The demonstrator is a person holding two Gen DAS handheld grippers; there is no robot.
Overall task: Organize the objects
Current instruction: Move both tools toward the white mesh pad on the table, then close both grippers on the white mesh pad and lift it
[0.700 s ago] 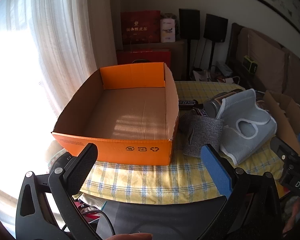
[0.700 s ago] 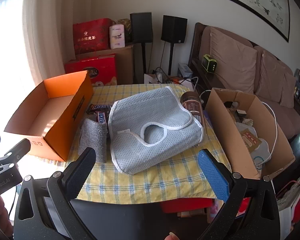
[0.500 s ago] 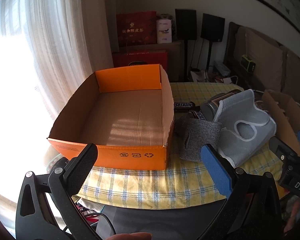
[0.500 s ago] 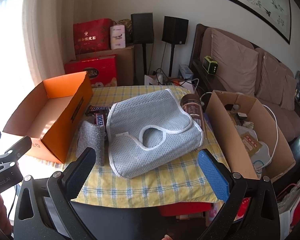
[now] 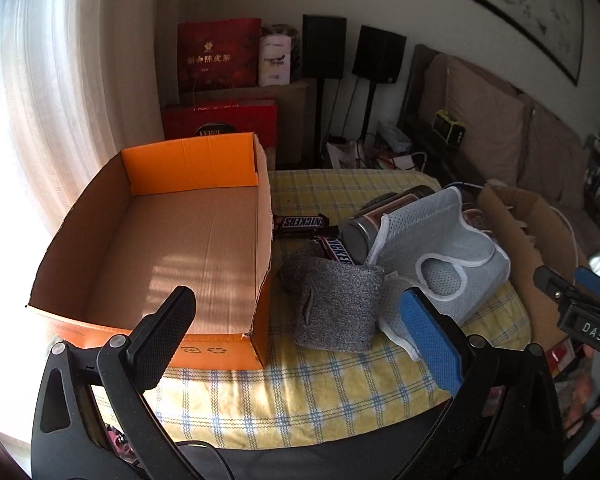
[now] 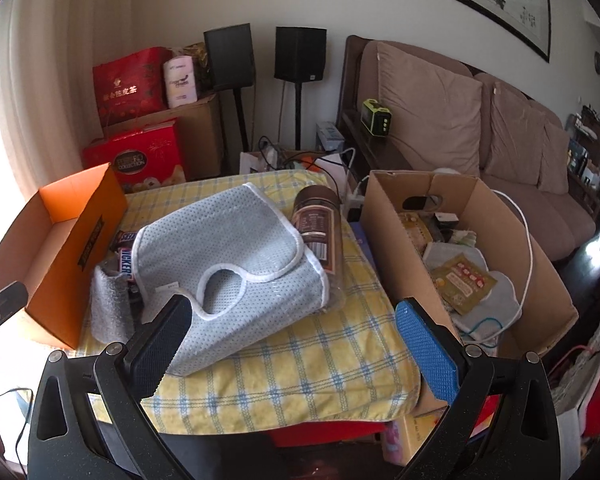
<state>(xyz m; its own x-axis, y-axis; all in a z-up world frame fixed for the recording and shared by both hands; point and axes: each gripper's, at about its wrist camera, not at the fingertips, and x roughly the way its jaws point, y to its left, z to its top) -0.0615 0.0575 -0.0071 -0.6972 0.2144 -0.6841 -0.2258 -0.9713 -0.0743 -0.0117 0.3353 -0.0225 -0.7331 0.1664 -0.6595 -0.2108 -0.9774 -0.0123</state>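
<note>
The left gripper [image 5: 296,328] has come nearer to the orange box [image 5: 204,344], jaws wide and holding nothing. Right of this box (still unsorted) lie the grey sleeve [image 5: 336,308], Snickers bars [image 5: 302,222], jar [image 6: 318,232] and mesh pad [image 6: 228,256]; the right gripper [image 6: 288,334] hangs released before them.

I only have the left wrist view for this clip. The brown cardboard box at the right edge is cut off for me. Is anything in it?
Observer: Yes. The right wrist view shows the brown cardboard box is cluttered, with a printed packet, a grey pad and a white cable in it.
Operator: The dark jar is half hidden by the mesh cover here. How does it lie?
Observer: The jar lies on its side with its brown lid pointing away, and the mesh cover overlaps its left side.
Operator: I see only a tip of the right gripper. Is it holding anything?
Observer: No. The right gripper is open, with nothing between its fingers.
</note>
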